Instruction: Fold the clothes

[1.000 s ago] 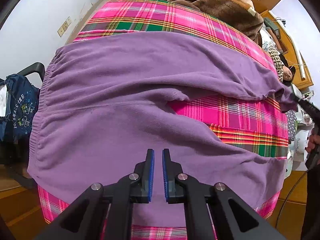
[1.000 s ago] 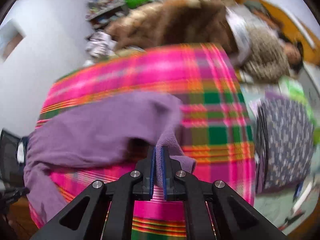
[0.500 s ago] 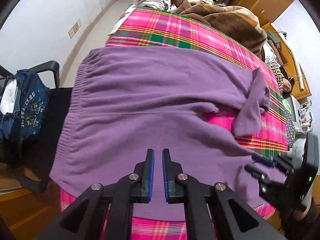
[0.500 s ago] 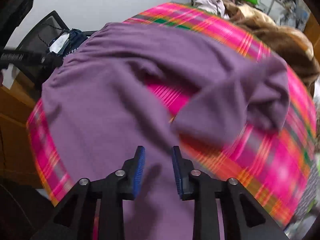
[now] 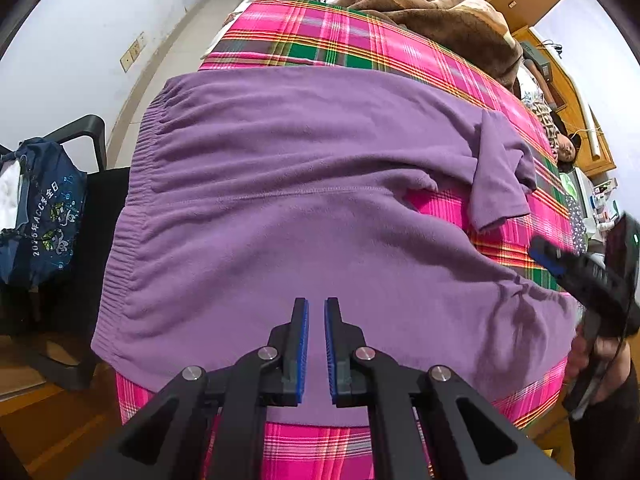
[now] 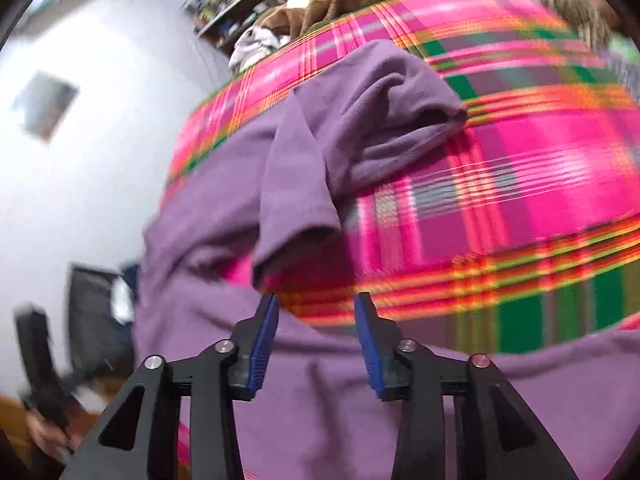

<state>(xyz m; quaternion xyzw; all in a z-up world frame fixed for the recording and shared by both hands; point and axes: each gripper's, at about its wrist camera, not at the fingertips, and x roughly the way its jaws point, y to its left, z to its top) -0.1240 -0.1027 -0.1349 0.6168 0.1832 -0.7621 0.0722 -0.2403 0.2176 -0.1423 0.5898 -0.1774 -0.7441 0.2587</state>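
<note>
Purple fleece trousers [image 5: 304, 216] lie spread across the pink plaid bed sheet [image 5: 360, 44], with the elastic waistband at the left. The hem end of the far leg [image 5: 500, 184] lies folded back on itself at the right. My left gripper [image 5: 316, 344] hovers over the near leg by the bed's front edge, shut with nothing in it. My right gripper [image 6: 316, 344] is open and empty, low over the near leg [image 6: 320, 400], with the folded-back leg end [image 6: 360, 140] ahead of it. In the left wrist view its blue-padded fingers [image 5: 548, 258] reach in from the right edge.
A black chair with a dark blue bag [image 5: 40, 216] stands left of the bed. A brown blanket [image 5: 440, 12] is heaped at the far end. Wooden furniture [image 5: 576, 120] and clutter line the right side. A hand [image 5: 580, 352] holds the right gripper.
The right gripper let go of the far leg's hem, which now lies folded back, then opened wider and swung down over the near leg. The left gripper drew back a little.
</note>
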